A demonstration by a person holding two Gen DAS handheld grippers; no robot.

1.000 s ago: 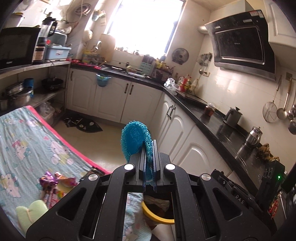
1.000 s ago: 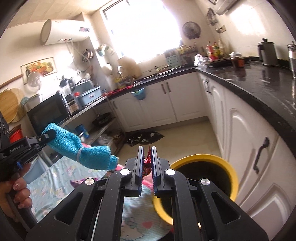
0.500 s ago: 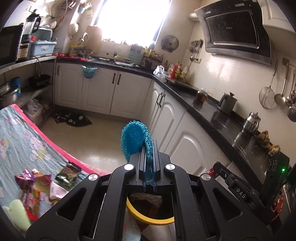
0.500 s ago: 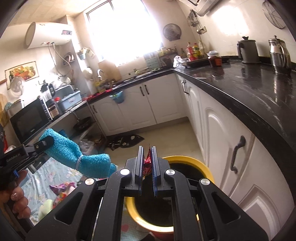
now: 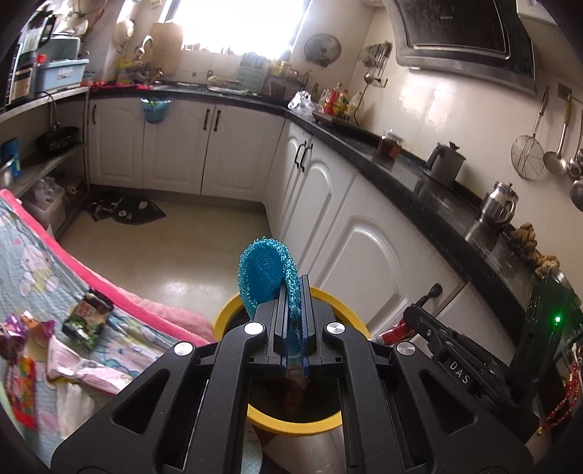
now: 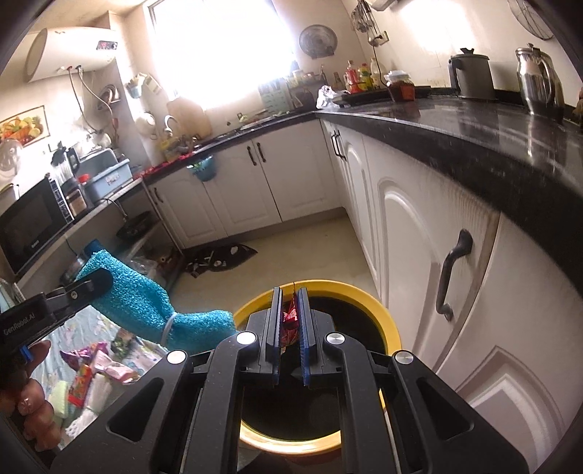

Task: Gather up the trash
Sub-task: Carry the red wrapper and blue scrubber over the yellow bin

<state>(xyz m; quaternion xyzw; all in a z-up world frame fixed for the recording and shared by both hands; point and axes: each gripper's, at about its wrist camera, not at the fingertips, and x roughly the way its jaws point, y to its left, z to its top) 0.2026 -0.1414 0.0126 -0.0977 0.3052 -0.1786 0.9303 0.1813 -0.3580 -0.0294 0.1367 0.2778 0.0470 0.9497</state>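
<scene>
Kitchen bin (image 6: 386, 321) below; red wrapper (image 6: 289, 321) upright in right tool (image 6: 289, 328).

Legible marks, both wrist views:
- "DAS", white, on black body of right gripper (image 5: 455, 368), seen from left wrist.
- "GenRobot.AI", white, on black body of left gripper (image 6: 22, 321), seen from right wrist.
- Range hood (image 5: 462, 32) brand mark: too small to read.

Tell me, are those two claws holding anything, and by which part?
The left gripper pinches a blue knitted cloth by its lower end. The right gripper pinches a red wrapper by its middle, over the yellow bin.
</scene>
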